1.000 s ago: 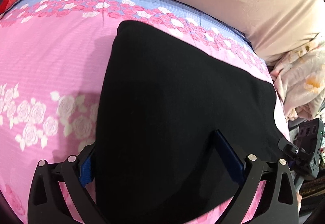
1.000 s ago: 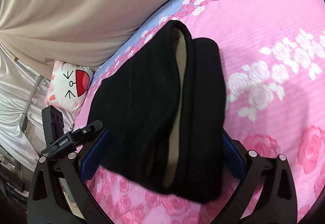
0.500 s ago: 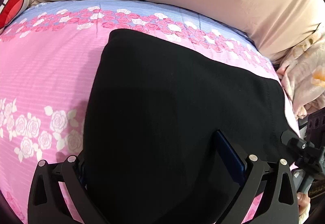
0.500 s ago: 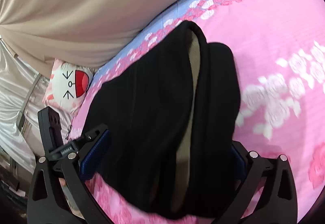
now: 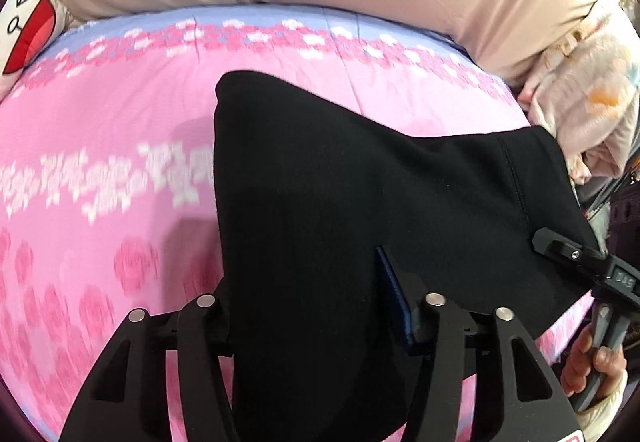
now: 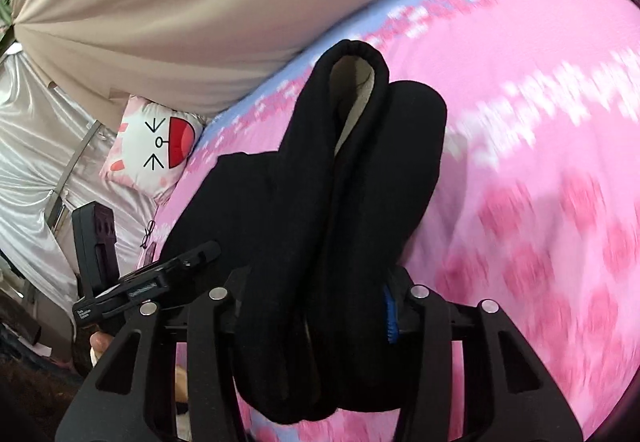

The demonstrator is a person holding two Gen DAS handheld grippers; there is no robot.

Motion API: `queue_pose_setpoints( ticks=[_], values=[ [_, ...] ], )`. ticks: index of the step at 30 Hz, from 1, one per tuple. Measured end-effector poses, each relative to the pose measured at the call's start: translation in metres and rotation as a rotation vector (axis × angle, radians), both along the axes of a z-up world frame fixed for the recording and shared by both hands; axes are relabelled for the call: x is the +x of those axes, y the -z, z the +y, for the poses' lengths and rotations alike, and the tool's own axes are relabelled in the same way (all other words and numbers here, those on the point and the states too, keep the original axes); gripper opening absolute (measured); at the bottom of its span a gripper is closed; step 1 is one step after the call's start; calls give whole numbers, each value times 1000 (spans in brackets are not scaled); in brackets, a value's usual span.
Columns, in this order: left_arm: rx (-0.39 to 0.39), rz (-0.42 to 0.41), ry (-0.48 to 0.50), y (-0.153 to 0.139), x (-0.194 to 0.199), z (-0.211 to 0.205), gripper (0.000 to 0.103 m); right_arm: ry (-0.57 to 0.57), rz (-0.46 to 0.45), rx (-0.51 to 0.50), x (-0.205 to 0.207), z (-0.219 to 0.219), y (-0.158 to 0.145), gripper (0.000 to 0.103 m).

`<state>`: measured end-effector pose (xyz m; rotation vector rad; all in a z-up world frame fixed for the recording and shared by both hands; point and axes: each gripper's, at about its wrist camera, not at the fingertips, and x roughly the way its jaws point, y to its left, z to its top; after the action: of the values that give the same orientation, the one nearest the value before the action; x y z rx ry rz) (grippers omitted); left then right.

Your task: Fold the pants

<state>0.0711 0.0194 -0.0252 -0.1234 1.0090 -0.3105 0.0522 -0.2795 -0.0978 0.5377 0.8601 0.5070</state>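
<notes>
Pants (image 5: 360,209) mid-fold, bunched and lifted over the pink bed (image 5: 100,169) toward its near edge, both grippers' fingers closed on black cloth: left gripper (image 5: 308,306), right gripper (image 6: 316,294). Next probably laying it flat and square. Fingertips buried in fabric, bedspread motion-blurred.
</notes>
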Motion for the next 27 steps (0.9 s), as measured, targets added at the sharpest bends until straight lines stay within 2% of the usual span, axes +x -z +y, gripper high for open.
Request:
queue_pose_setpoints(
  ticks=[2,3,4,6,8,11,13,15,16,17,18,19,22,27],
  values=[
    [14,10,-19,9,-3,0,69,32,53,17,0,-9,19,68],
    [17,12,-30,13,-2,-1,76,38,62,62,1,-15,27,77],
    [10,18,-44,17,-1,1,85,36,39,87,-1,-19,26,79],
    [-31,46,-75,26,5,8,93,27,43,106,1,-22,26,82],
    [-98,53,-67,30,10,13,98,-20,13,106,4,-12,22,98],
    [-86,27,-35,31,15,5,98,-27,-43,-22,9,10,20,98],
    [-72,2,-23,31,16,-4,97,-13,-66,-23,12,13,20,98],
    [-95,-3,-18,31,17,-6,94,3,-41,15,16,10,18,98],
    [-100,-8,-24,30,17,-6,88,0,-39,23,17,10,19,96],
    [-108,-15,-34,29,16,-5,84,-2,-35,21,16,10,19,89],
    [-114,-23,-42,27,15,-4,72,7,-21,13,15,10,21,59],
    [-124,-37,-48,23,13,-2,59,14,-20,23,12,10,23,50],
    [-125,-81,-25,10,0,1,37,19,-54,20,-4,11,14,42],
    [-99,-137,33,-25,-33,-4,33,-16,-110,-7,-34,17,-18,41]
  ],
)
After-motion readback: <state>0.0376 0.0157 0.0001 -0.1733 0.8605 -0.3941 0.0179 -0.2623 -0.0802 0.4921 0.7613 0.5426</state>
